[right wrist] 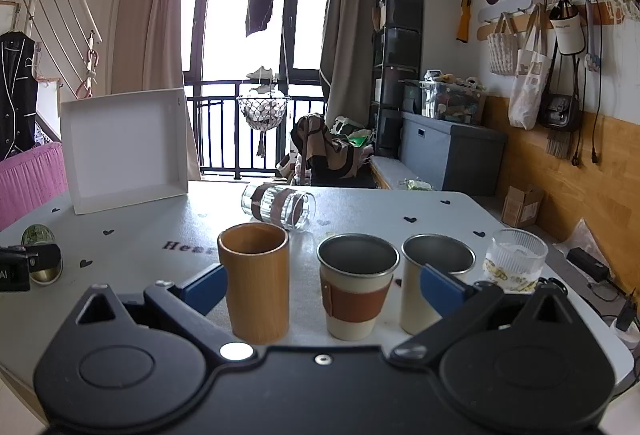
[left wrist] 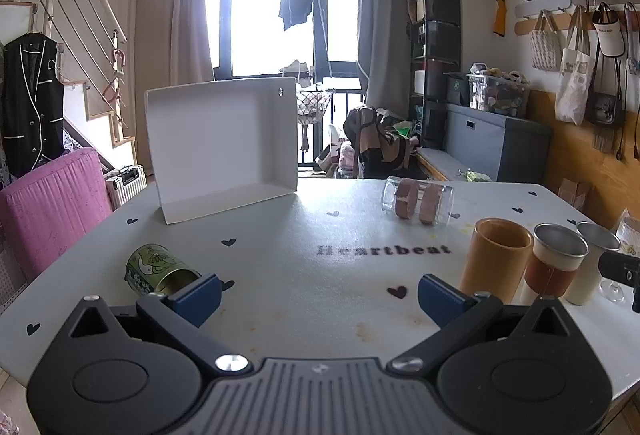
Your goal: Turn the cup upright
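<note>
A green printed metal cup point(left wrist: 158, 269) lies on its side on the white table point(left wrist: 304, 235), mouth toward me, just beyond my left gripper's left finger. It shows in the right wrist view point(right wrist: 42, 255) at far left. A clear glass cup with brown bands point(left wrist: 418, 200) lies on its side farther back; it also shows in the right wrist view point(right wrist: 279, 207). My left gripper point(left wrist: 320, 297) is open and empty. My right gripper point(right wrist: 324, 285) is open and empty, just in front of an upright bamboo cup point(right wrist: 255, 285) and a brown-sleeved metal cup point(right wrist: 357, 285).
A plain metal cup point(right wrist: 434, 283) and a ribbed glass point(right wrist: 516, 259) stand upright at right. The upright cups show in the left wrist view point(left wrist: 494, 259). A white open box point(left wrist: 222, 145) leans at the table's back left. A pink chair point(left wrist: 48, 203) is left of the table.
</note>
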A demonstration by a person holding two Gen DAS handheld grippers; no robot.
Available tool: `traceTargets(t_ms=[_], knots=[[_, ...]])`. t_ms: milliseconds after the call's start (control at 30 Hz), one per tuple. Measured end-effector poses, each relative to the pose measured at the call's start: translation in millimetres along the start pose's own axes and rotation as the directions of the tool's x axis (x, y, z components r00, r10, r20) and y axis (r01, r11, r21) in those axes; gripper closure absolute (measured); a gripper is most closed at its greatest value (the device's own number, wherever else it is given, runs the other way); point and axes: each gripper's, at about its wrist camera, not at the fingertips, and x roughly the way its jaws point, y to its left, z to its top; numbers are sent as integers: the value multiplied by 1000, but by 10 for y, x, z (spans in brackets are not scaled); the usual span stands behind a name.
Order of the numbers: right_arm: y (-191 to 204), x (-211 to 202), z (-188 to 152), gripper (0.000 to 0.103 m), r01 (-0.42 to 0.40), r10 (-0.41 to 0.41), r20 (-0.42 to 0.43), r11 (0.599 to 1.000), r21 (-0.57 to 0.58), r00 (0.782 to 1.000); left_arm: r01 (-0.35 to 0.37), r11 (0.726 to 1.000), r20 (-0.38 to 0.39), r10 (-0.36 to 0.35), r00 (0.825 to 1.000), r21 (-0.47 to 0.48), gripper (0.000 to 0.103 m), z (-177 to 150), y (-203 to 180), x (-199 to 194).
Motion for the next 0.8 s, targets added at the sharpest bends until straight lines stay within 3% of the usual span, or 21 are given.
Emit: traceTargets(t_ms=[800], knots=[[-2,-3,-21,0,-3,3,-3,1000,4,1000,0,1000,-2,0,1000,0,0,3,-1,4]])
